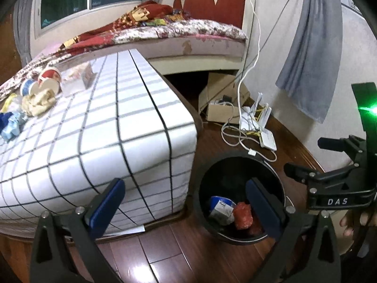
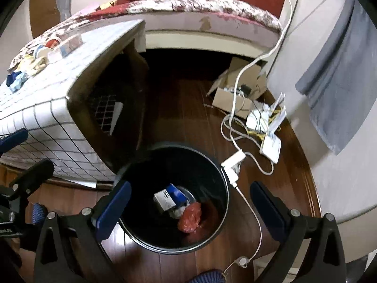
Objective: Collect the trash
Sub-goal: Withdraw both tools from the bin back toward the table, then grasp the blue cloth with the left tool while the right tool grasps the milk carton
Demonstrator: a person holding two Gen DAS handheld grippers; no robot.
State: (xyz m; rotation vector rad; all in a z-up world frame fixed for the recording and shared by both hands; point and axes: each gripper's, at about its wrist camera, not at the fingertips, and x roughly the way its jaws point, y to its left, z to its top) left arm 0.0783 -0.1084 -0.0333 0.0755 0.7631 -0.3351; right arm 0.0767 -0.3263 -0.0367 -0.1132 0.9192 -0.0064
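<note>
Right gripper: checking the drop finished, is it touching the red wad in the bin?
Apart. In the right wrist view the right gripper is open and empty, while the red wad lies at the bin bottom.

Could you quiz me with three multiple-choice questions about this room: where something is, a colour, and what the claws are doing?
1. Where is the bin?
A. on the bed
B. on the floor beside the checked table
C. on the table

2. What colour is the crumpled wrapper in the bin?
A. red
B. green
C. yellow

3. How is the right claw?
A. shut on a cup
B. shut on a cable
C. open, holding nothing

Answers: 1 B, it stands on wood flooring by the table; 2 A, it shows red; 3 C, its fingers are spread above the bin.
</note>
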